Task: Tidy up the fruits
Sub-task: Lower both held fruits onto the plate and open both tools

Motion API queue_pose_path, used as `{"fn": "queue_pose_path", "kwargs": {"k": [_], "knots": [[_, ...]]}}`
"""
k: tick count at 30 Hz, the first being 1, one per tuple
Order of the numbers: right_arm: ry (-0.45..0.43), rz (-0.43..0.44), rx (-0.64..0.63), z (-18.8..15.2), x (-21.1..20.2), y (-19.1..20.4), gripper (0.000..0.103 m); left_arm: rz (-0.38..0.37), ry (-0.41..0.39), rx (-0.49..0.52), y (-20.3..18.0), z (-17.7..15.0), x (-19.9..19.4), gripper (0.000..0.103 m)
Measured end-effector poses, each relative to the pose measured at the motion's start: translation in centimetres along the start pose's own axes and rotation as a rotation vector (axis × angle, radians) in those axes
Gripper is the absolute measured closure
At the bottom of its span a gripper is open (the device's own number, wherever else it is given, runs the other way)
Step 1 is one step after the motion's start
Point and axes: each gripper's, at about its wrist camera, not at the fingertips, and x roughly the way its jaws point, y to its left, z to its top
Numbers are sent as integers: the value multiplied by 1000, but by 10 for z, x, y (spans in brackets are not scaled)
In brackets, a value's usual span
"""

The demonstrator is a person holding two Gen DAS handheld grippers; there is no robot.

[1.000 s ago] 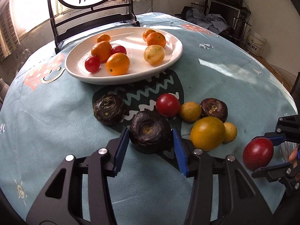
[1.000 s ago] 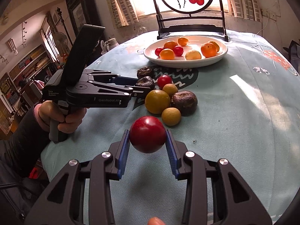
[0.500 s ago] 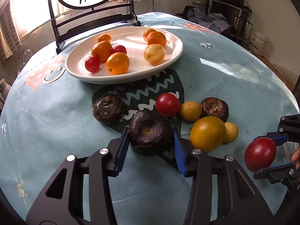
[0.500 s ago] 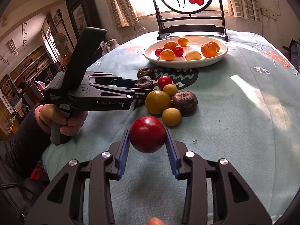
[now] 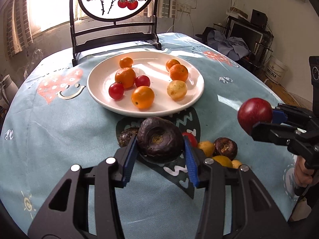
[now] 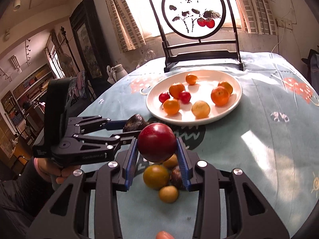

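Observation:
My left gripper [image 5: 160,155] is shut on a dark brown wrinkled fruit [image 5: 159,139] and holds it above the table, short of the white plate [image 5: 99,97]. The plate holds several oranges, two cherry tomatoes and a yellow fruit [image 5: 177,90]. My right gripper [image 6: 157,155] is shut on a dark red plum [image 6: 157,142], held in the air; the plum also shows at the right of the left wrist view [image 5: 254,115]. Loose fruits lie below: a second dark fruit [image 5: 225,148], a yellow-green round fruit [image 6: 156,176], small yellow ones [image 6: 168,194] and a partly hidden red tomato [image 5: 190,138].
A black stand with a round painted screen [image 5: 113,0] rises behind the plate. The round table wears a light blue printed cloth [image 5: 49,139]. A white jug [image 6: 117,70] stands past the table's far left edge. Furniture and a bucket [image 5: 276,69] stand at the right.
Both grippers have lifted their fruits and moved toward the plate. The dark fruit has left the cloth, and the plum now hangs over the loose fruits.

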Motion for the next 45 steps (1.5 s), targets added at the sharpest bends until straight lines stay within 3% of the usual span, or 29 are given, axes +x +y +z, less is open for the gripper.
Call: {"fn": "queue_pose_path", "kwargs": {"k": [7, 16, 21, 23, 24, 25, 26, 30, 31, 37, 45], "knots": [[-82, -108, 51, 54, 49, -41, 63, 53, -24, -75, 26, 50, 19, 57], [-4, -179, -6, 87, 128, -59, 63, 154, -40, -168, 72, 111, 69, 57], [71, -167, -34, 90, 153, -63, 63, 141, 12, -214, 95, 121, 97, 57], [86, -164, -47, 89, 157, -62, 59, 147, 27, -221, 98, 120, 102, 56], [88, -158, -47, 89, 156, -61, 44, 151, 28, -229, 99, 118, 101, 53], [85, -160, -45, 90, 153, -60, 36, 158, 23, -236, 100, 118, 99, 35], [70, -171, -41, 90, 148, -58, 35, 168, 4, -242, 98, 117, 93, 20], [47, -174, -46, 92, 125, -49, 35, 191, -43, -240, 91, 116, 66, 11], [50, -180, -42, 90, 119, -48, 35, 197, -47, -244, 88, 113, 59, 3], [104, -163, 1, 59, 87, -40, 35, 189, -71, -260, 68, 75, 27, 2], [157, -113, -46, 0, 51, -27, 35, 239, -53, -215, 45, 11, 4, 2]]}}
